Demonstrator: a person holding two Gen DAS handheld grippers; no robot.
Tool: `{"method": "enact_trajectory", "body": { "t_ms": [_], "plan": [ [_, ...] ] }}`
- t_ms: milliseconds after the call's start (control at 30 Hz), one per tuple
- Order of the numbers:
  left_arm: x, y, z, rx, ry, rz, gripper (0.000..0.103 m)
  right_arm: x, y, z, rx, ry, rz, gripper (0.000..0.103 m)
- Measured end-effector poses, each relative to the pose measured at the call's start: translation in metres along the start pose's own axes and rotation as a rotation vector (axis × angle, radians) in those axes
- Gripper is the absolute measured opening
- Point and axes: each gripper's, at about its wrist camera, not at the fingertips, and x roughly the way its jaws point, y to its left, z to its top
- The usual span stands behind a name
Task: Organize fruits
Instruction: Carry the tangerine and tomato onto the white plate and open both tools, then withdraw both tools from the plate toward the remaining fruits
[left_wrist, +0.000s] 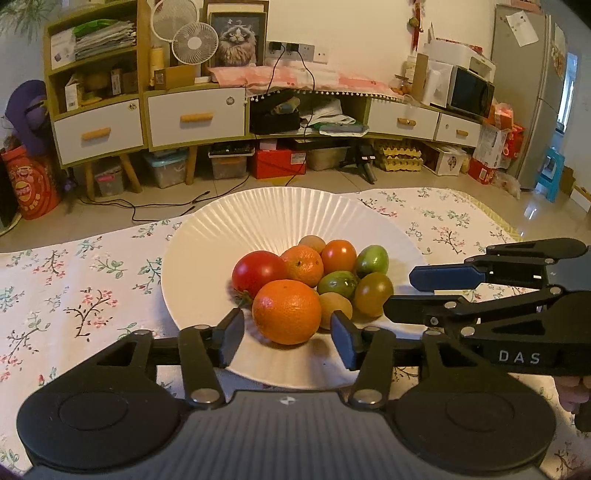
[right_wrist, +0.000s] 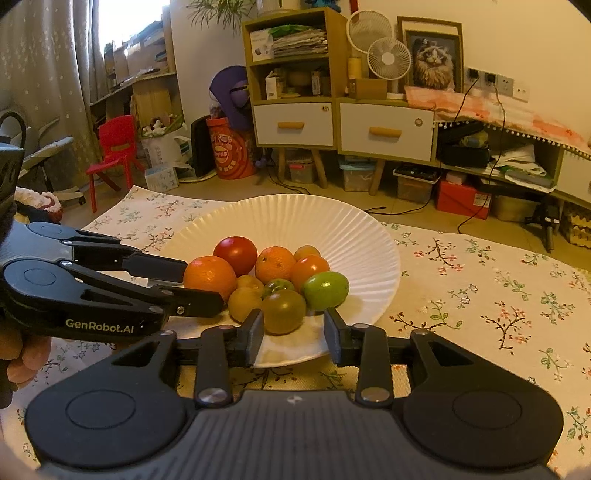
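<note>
Left gripper (left_wrist: 288, 341) fingers flanking orange (left_wrist: 286, 311), hiding plate (left_wrist: 207, 236) rim

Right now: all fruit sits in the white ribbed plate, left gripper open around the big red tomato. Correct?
Not quite. The left wrist view shows the left gripper open around the big orange, not the red tomato behind it. All fruit is in the white ribbed plate.

Ribbed white plate (left_wrist: 207, 258), glossy tomato (left_wrist: 256, 271), floral cloth (left_wrist: 92, 280)
</note>
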Motion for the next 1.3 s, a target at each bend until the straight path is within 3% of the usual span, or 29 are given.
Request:
{"method": "enact_trajectory", "body": {
  "t_ms": [533,700,1033,1133,1300],
  "plan": [
    [-0.035,0.007,-0.012,-0.036,-0.013,0.025,0.074,-0.024,0.009,-0.004,0.028,-0.015,-0.005,0.053],
    [-0.046,0.009,-0.021,-0.049,-0.007,0.045,0.083,-0.032,0.015,-0.010,0.038,-0.009,-0.005,0.063],
    [-0.064,0.011,-0.043,-0.066,0.039,0.057,0.089,-0.039,0.029,-0.020,0.064,0.010,-0.007,0.084],
    [-0.068,0.012,-0.051,-0.081,0.047,0.064,0.098,-0.040,0.035,-0.024,0.051,0.023,-0.012,0.090],
    [-0.072,0.017,-0.063,-0.104,0.056,0.080,0.098,-0.042,0.043,-0.029,0.026,0.039,-0.022,0.098]
  ]
}}
